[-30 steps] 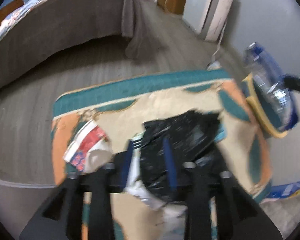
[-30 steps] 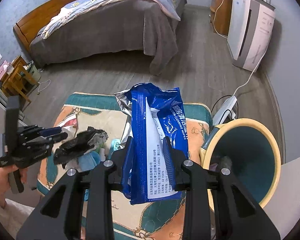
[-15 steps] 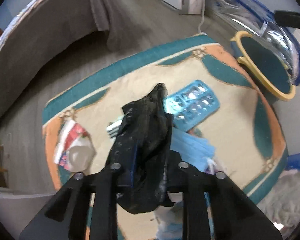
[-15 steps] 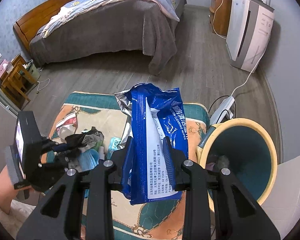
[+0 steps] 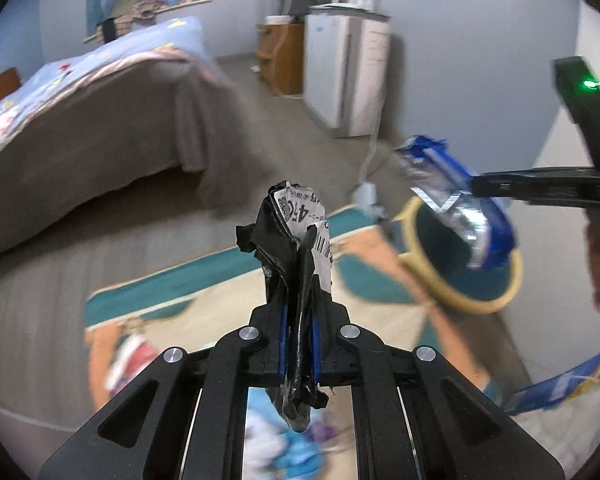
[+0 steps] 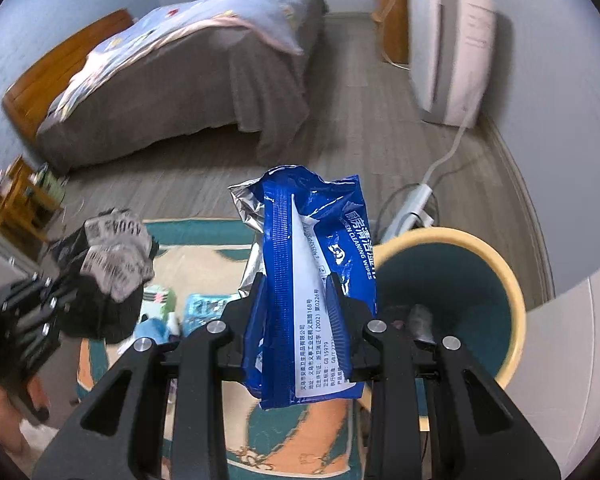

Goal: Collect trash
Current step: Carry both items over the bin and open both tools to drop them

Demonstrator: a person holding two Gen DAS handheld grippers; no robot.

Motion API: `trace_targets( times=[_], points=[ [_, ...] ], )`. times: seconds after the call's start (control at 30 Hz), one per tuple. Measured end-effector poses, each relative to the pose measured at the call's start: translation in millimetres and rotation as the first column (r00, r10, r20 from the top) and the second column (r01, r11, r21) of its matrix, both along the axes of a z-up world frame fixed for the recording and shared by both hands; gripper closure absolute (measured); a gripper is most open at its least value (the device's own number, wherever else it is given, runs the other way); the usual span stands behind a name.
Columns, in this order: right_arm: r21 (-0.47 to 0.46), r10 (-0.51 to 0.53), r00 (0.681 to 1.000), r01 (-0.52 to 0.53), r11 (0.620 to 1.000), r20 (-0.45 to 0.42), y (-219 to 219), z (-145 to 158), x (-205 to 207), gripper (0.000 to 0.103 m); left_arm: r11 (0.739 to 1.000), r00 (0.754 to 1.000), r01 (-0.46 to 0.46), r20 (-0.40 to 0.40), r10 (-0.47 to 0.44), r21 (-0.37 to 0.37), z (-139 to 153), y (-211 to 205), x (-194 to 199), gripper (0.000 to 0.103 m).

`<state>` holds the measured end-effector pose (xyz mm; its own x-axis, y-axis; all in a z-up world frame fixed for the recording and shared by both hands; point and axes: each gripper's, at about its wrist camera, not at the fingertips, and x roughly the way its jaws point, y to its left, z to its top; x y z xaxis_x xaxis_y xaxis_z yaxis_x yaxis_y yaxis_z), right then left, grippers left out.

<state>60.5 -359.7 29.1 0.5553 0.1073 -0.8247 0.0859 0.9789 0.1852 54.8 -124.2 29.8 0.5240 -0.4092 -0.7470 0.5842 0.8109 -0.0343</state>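
The left gripper (image 5: pixel 299 344) is clenched on a crumpled black bag (image 5: pixel 292 256), left of the bin (image 6: pixel 452 300). The right gripper (image 6: pixel 296 312) grasps a blue wipes packet (image 6: pixel 312 280) beside the bin's rim. Releasing early could drop either onto the rug (image 6: pixel 196 256).

Both grippers are the same build: matte black plastic, chunky angular linkage arms with triangular cutouts, and four round silver screw heads across the front. The left gripper (image 5: pixel 299 344) has thin blue pads lining the inside of its fingers (image 5: pixel 283 340). The right gripper (image 6: pixel 300 320) looks identical from its own camera. Seen from the left side, the right unit has a black housing with a small green LED glowing on it.
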Motion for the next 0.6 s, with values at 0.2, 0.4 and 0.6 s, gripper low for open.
trace_targets(
  times=[0.2,0.4,0.6],
  points=[
    [-0.022,-0.093,0.996,0.093,0.995,0.0,-54.7,-5.2,-11.5,0.073,0.995,0.996,0.091,-0.014,-0.092,-0.046,-1.3,-69.7,-18.0,0.093],
    [-0.038,-0.172,0.984,0.17,0.985,-0.038,-100.5,-22.2,-25.1,0.073,0.984,0.983,0.179,-0.041,-0.178,0.004,-21.4,-144.4,-24.7,0.093],
    [-0.083,-0.221,0.97,0.212,0.974,-0.104,-131.7,-50.2,-33.9,0.073,0.973,0.972,0.225,-0.079,-0.221,0.042,-43.1,-196.7,-21.1,0.093]
  ],
)
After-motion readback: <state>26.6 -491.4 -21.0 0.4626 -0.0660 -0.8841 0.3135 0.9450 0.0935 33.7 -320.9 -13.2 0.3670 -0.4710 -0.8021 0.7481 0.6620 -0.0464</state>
